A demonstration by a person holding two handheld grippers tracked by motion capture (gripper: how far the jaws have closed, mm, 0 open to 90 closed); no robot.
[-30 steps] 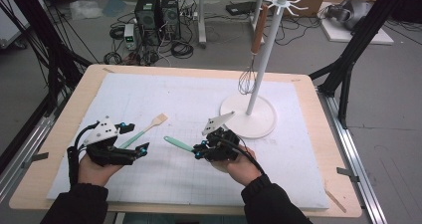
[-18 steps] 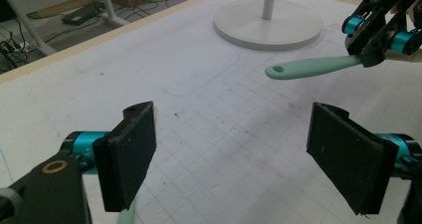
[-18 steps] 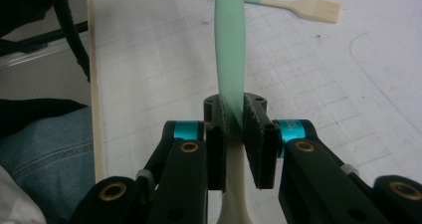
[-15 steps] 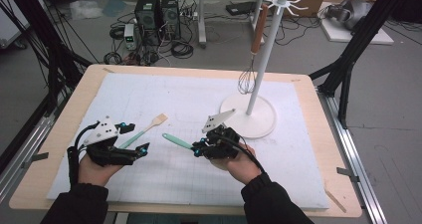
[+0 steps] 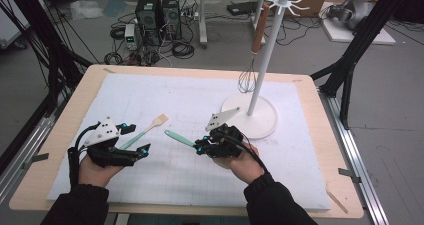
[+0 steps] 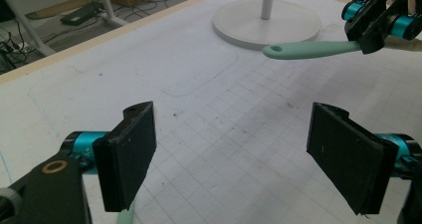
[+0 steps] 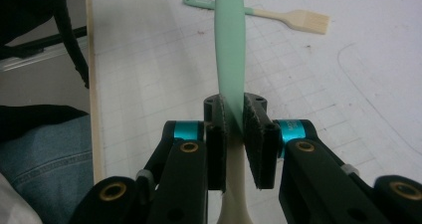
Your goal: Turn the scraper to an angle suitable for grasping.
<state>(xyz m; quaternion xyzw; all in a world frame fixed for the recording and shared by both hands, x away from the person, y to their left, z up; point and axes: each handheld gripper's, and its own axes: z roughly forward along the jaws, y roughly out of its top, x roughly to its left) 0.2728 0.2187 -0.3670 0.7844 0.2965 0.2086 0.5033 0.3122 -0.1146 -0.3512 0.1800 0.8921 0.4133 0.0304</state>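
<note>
- The right gripper (image 7: 234,129) has its jaws clamped on a mint-handled utensil (image 7: 230,45), whose handle juts out past the pads above the white mat (image 5: 190,100).
- The left gripper (image 6: 231,159) stands wide open with nothing between its pads.
- A wooden-headed spatula (image 5: 146,129) lies on the mat just beside the left gripper.
- A white rack stand (image 5: 260,85) with a hanging whisk (image 5: 247,80) stands beyond the right hand.

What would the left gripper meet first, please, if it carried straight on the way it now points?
Probably nothing nearby: the open left gripper looks over bare mat. Farther along that line stands the white stand base, while the green handle in the right gripper hangs off to the side; depth is uncertain.
</note>
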